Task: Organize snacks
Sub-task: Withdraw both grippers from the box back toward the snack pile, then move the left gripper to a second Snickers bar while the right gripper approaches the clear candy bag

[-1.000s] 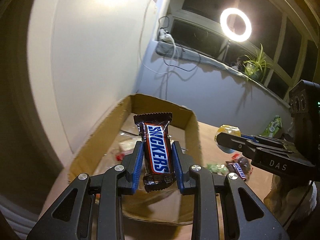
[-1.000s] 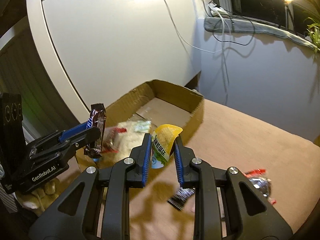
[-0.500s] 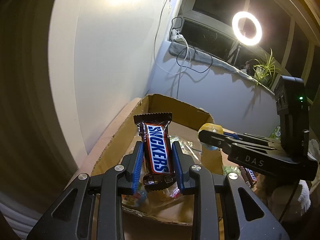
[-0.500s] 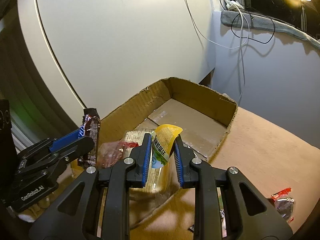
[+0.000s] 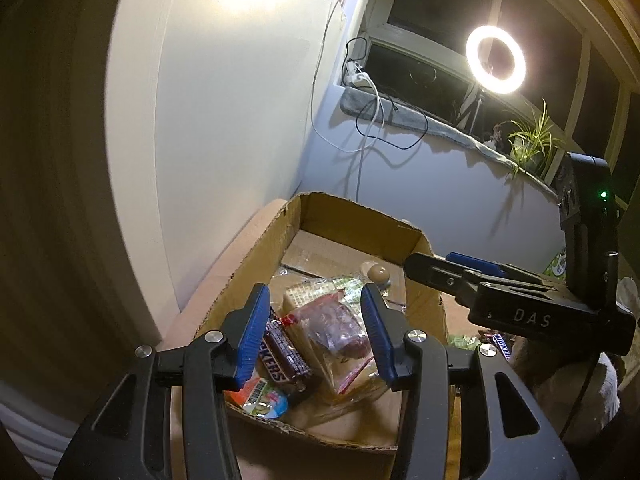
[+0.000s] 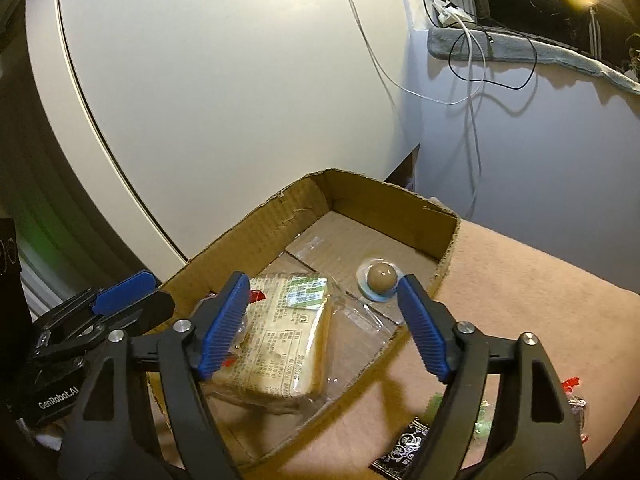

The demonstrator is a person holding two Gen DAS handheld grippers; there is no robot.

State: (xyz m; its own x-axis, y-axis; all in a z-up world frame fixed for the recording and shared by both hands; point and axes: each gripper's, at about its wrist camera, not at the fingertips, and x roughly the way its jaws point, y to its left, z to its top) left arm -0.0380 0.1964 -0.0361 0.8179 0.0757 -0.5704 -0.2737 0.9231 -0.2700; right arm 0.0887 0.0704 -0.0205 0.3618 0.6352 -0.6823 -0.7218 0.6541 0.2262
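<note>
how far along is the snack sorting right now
Done: the brown Snickers bar, wrapped bread slices and small jelly cup lie in the cardboard box. In hand: nothing; left gripper and right gripper are open. Left: the black sachet and green candies outside.
</note>
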